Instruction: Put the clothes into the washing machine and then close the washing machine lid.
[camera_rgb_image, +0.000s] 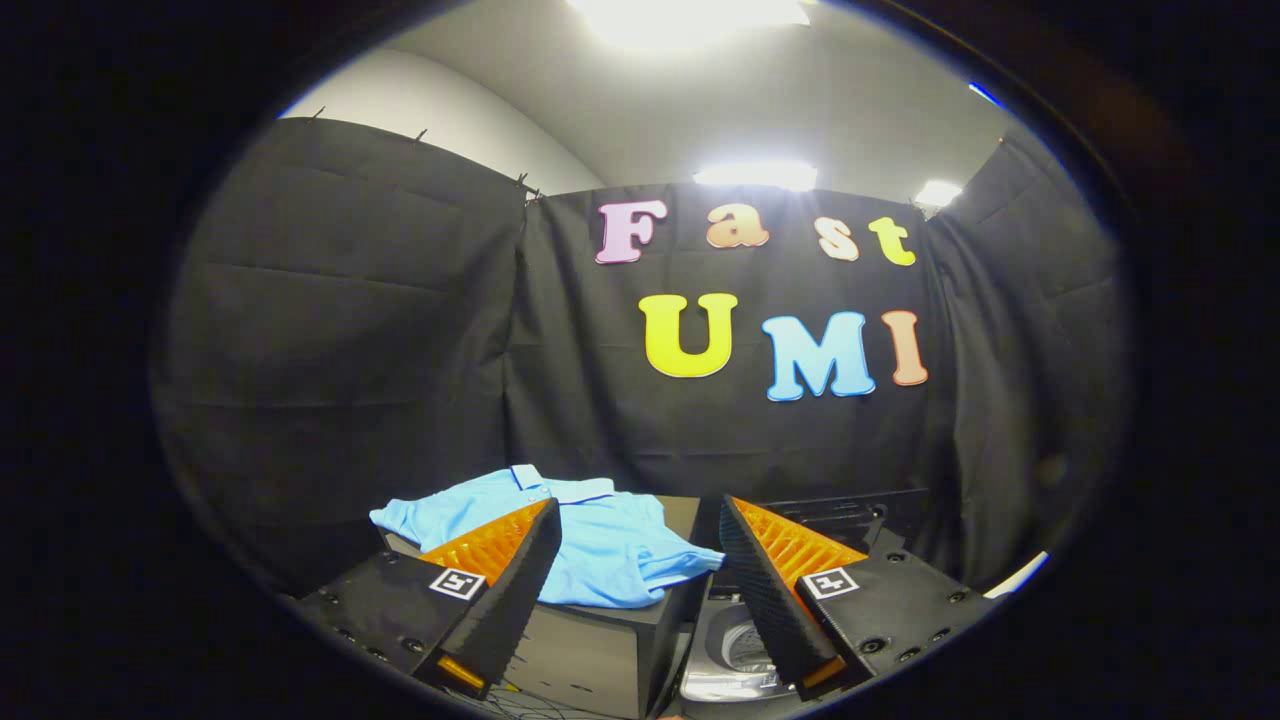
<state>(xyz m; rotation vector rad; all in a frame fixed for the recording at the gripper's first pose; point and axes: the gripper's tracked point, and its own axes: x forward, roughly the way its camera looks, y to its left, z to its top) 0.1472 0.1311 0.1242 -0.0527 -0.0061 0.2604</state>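
One light blue polo shirt (600, 545) lies crumpled on a dark box (600, 650), at eleven o'clock from the gripper (637, 515); the left finger hides its near edge. The two fingers stand wide apart, gripping nothing. At five o'clock, one washing machine (735, 655) sits low, its opening partly hidden behind the right finger.

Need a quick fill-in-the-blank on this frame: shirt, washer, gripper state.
The shirt on the dark box is light ____.
The gripper has its fingers ____, holding nothing.
The washing machine sits low beside the box, its lid ____.
Missing words: blue; open; open
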